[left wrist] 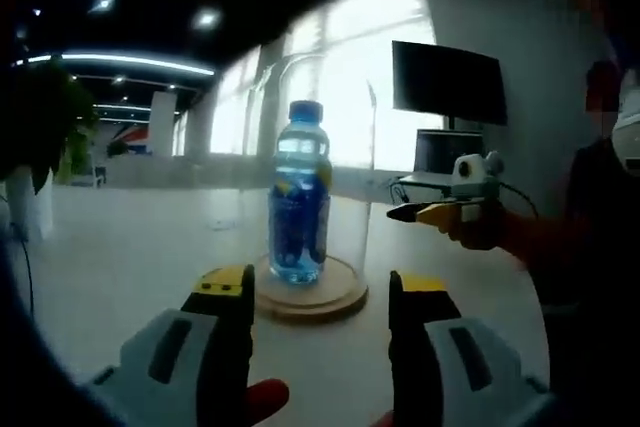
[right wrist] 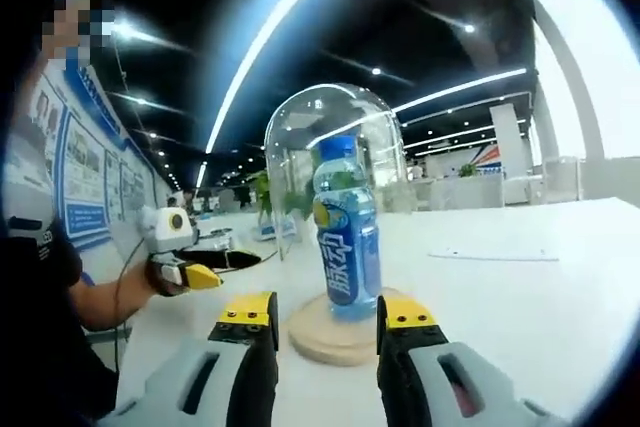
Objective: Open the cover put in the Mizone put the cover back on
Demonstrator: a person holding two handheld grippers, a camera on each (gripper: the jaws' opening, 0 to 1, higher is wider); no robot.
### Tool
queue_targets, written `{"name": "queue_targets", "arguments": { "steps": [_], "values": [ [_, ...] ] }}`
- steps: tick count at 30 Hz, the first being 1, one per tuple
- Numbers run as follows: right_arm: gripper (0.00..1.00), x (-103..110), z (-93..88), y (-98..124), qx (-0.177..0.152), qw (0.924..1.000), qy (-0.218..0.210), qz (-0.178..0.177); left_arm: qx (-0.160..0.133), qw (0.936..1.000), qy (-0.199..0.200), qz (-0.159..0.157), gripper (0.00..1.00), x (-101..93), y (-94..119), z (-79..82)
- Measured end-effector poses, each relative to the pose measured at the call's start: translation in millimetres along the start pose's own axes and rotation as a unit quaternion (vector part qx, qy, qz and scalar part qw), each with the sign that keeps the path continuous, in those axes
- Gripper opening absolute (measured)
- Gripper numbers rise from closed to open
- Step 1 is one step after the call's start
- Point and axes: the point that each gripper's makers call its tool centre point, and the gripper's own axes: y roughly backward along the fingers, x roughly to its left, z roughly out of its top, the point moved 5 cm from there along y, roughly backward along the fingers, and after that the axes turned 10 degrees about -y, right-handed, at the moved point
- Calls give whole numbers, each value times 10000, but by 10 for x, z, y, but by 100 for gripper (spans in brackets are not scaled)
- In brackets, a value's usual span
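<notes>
A blue Mizone bottle (left wrist: 299, 202) with a blue cap stands upright on a round wooden base (left wrist: 310, 297) on the white table. A clear glass dome cover (left wrist: 355, 147) sits over it, resting on the base. My left gripper (left wrist: 320, 292) is open just in front of the base, its yellow-tipped jaws either side of it with nothing between them. My right gripper (left wrist: 415, 212) hovers to the right of the dome, in a hand. In the right gripper view the bottle (right wrist: 345, 237), dome (right wrist: 300, 137) and base (right wrist: 320, 342) are close ahead. The right gripper (right wrist: 325, 312) is open and empty, and the left gripper (right wrist: 205, 269) floats at the left.
A dark monitor (left wrist: 448, 82) and a laptop (left wrist: 445, 152) stand at the table's far right. A person (left wrist: 590, 217) sits by that side. A potted plant (left wrist: 40, 117) is at the left. A sheet of paper (right wrist: 495, 255) lies on the table (right wrist: 530, 317).
</notes>
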Motion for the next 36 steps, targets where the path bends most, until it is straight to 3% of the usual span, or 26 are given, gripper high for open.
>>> {"name": "queue_targets", "arguments": {
  "steps": [11,18,28,36],
  "values": [
    [28,-44,-144,195,-230,9989,-288,-307,-44,10000,-76,6,42,-97,116,-26],
    [27,-23,-218,328,-312,9978,-364,-455,-24,9998,-81,167,42,-91,241,-76],
    [26,31,-354,444,-156,9966,199,-778,31,9995,-25,322,38,-92,335,-144],
    [23,30,-433,419,-34,9934,615,-969,231,9981,-247,523,36,-70,359,-288]
  ]
}}
